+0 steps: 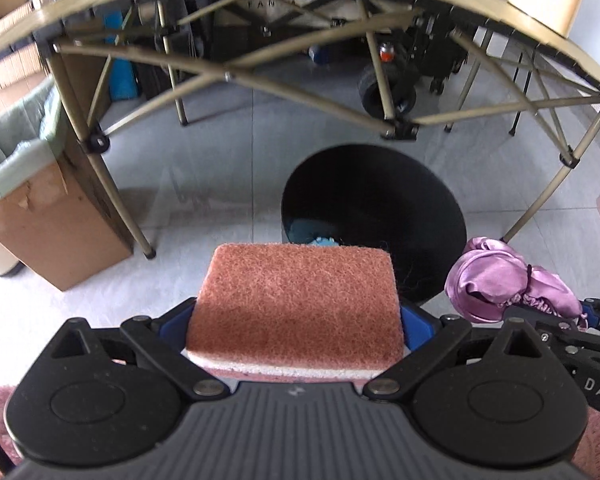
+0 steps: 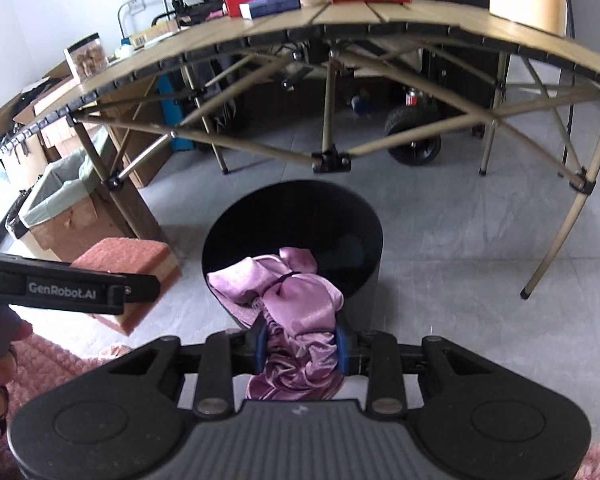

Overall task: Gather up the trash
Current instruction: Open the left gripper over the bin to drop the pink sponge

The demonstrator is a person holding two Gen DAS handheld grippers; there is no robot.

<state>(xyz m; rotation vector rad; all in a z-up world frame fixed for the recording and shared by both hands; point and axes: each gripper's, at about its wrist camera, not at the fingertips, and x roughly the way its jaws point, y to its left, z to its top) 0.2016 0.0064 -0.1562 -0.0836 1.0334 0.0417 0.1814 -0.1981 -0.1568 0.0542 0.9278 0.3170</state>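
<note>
Clamped between the blue pads of the left gripper, a reddish scouring sponge is held near the rim of the black bin. A crumpled purple satin cloth is pinched by the right gripper just over the bin's open mouth.

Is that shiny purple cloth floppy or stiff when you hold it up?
Probably floppy: the purple cloth bunches and droops out of the right tool over the black bin. Its satin sheen suggests it could be slippery. It looks light, since a pinch carries it.
</note>
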